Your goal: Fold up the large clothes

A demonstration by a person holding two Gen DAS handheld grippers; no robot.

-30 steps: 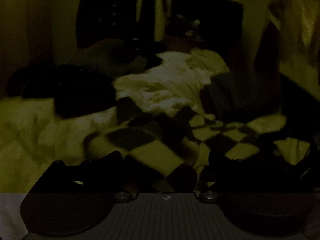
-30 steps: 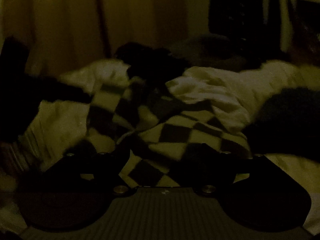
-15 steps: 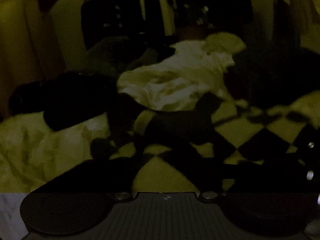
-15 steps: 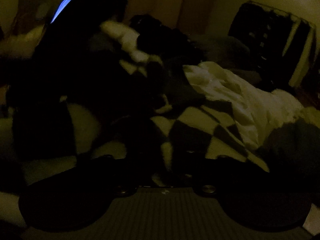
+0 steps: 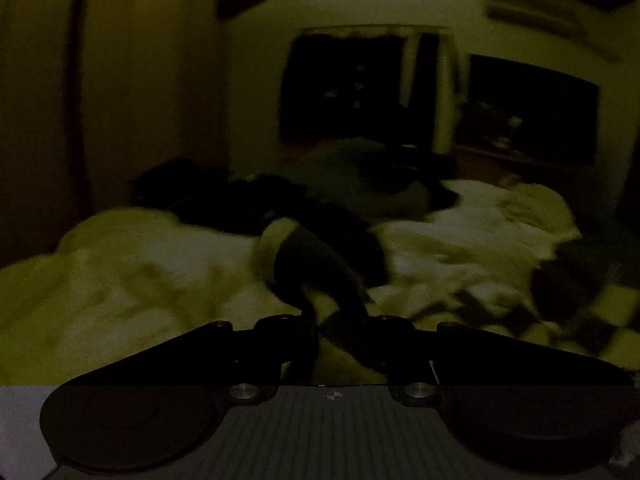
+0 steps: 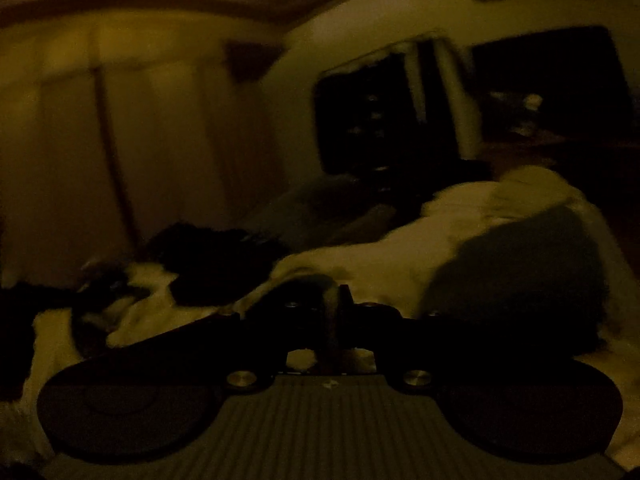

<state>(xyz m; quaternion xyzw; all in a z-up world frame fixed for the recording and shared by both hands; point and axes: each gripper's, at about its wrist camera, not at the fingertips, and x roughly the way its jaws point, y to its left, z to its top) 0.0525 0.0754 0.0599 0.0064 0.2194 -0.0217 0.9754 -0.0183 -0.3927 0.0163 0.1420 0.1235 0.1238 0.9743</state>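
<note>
The room is very dark. A checkered dark-and-pale garment (image 5: 316,264) rises in a fold from between the fingers of my left gripper (image 5: 322,330). Its jaws are closing and they pinch that fold. More of its checks trail off at the right (image 5: 580,320). In the right wrist view my right gripper (image 6: 338,312) is shut. A thin pale strip of the same garment (image 6: 329,336) is caught between its fingers. Checkered cloth (image 6: 132,304) also lies to the left on the bed.
Pale rumpled bedding (image 5: 120,280) covers the bed. A heap of dark clothes (image 5: 224,196) and a white garment (image 5: 480,232) lie beyond. A dark garment (image 6: 520,264) lies at the right. Curtains (image 6: 120,140) and a dark window (image 5: 344,88) are behind.
Both grippers stood wide open over the checkered garment and have since closed on it. Both views have swung and tilted up, so more wall shows and the cloth now hangs from the fingers.
</note>
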